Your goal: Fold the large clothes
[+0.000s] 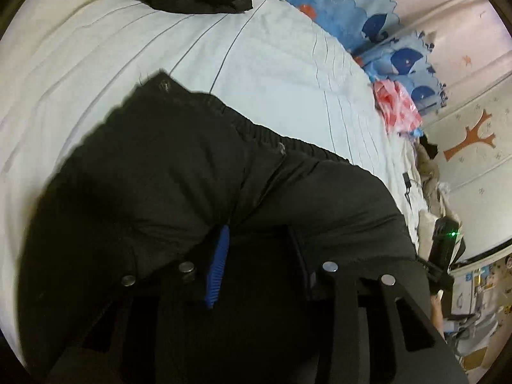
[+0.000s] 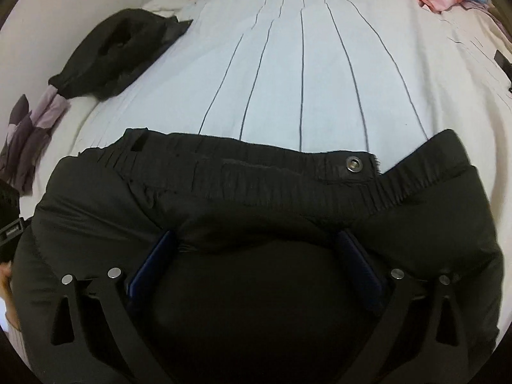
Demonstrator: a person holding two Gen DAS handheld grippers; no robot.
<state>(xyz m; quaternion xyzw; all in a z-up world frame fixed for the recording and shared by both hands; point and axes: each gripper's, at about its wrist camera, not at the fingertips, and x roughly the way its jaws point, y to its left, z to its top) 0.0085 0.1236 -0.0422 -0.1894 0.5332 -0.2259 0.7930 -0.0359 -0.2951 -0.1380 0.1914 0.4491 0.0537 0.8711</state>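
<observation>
Trousers (image 2: 256,198), black, padded, with an elastic waistband and a metal snap (image 2: 354,163): lay on a pale striped bedsheet (image 2: 304,73), directly ahead of both grippers and spreading to either side of them. Waistband edge ran across just beyond the fingertips in the right wrist view, the snap ahead and to the right.

Right gripper (image 2: 256,246): fingers spread wide, blue pads showing on both, dark cloth bulging between them; whether the pads pressed the cloth could not be told.

Left gripper (image 1: 256,240): one blue pad visible on the left, the other finger lost in black fabric that draped over and between them; whether it pinched could not be told.

Second black garment (image 2: 118,54): crumpled, well ahead and to the left of the right gripper.

Blue whale-print bedding (image 1: 368,25) and a pink bag (image 1: 396,108): far ahead-right of the left gripper, at the sheet's edge.
</observation>
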